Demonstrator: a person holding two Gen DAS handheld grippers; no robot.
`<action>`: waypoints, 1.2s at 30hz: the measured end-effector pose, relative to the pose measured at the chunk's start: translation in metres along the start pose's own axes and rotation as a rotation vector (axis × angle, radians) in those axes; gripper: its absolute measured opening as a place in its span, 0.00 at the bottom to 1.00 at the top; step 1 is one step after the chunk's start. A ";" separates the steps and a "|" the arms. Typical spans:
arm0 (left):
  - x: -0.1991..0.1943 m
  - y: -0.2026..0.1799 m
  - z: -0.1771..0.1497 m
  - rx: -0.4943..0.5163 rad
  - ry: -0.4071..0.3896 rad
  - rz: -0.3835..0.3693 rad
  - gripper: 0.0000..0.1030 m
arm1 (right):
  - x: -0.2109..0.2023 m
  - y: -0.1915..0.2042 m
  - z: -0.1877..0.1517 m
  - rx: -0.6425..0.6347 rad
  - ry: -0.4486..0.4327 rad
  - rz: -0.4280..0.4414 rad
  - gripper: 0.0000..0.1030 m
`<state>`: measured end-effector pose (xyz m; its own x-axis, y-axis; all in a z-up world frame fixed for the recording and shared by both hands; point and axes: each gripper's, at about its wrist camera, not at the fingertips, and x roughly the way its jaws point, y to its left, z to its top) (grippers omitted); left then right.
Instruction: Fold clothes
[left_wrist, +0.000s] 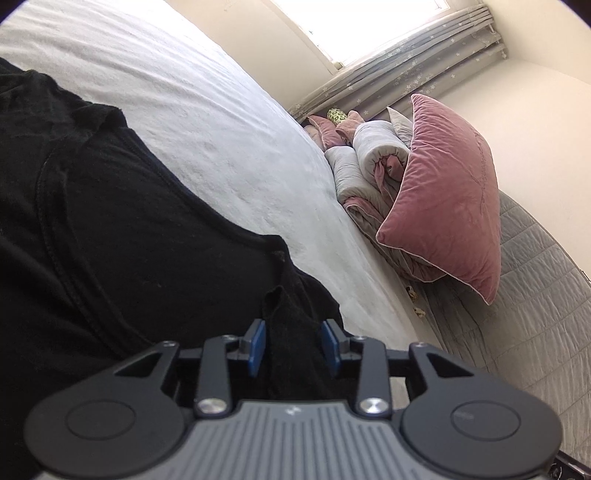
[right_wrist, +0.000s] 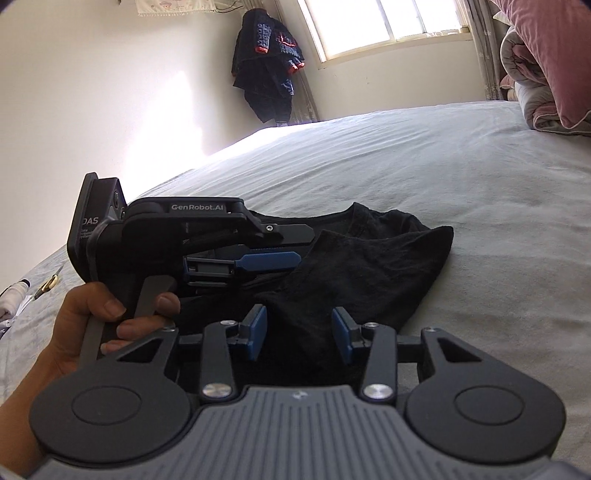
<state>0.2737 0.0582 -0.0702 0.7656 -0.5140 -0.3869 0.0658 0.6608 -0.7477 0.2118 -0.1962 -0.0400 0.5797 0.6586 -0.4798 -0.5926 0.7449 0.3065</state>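
Note:
A black T-shirt (left_wrist: 122, 206) lies crumpled on the pale bedsheet (left_wrist: 192, 110), its seams showing. My left gripper (left_wrist: 293, 341) stands open over the shirt's near edge, and a raised fold of black cloth sits loosely between its blue pads (left_wrist: 256, 343). In the right wrist view the same shirt (right_wrist: 373, 266) is bunched with one flap folded over. My right gripper (right_wrist: 300, 332) is open low over its near edge, cloth between the fingers but not pinched. A hand (right_wrist: 92, 317) holds the left gripper (right_wrist: 297, 258) just left of it, pointing across the shirt.
A pink pillow (left_wrist: 447, 192) and rolled grey quilts (left_wrist: 373, 147) are stacked at the head of the bed. Dark clothes (right_wrist: 267, 62) hang in the corner by the window (right_wrist: 380, 26). Scissors (right_wrist: 48, 284) lie at the bed's left edge. Bare sheet (right_wrist: 424, 155) stretches beyond the shirt.

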 end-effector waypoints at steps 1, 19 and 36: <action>0.000 -0.001 -0.001 0.010 0.001 0.004 0.33 | 0.000 0.001 -0.001 -0.014 0.037 0.015 0.42; 0.000 -0.028 -0.006 0.233 0.090 0.148 0.01 | -0.016 -0.001 -0.006 -0.167 0.125 -0.075 0.04; -0.015 -0.034 -0.003 0.262 -0.068 0.035 0.23 | -0.038 -0.016 0.004 -0.058 0.012 -0.019 0.15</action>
<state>0.2579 0.0423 -0.0404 0.8109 -0.4565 -0.3662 0.1953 0.8010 -0.5659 0.2014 -0.2328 -0.0229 0.5847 0.6426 -0.4951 -0.6128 0.7498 0.2495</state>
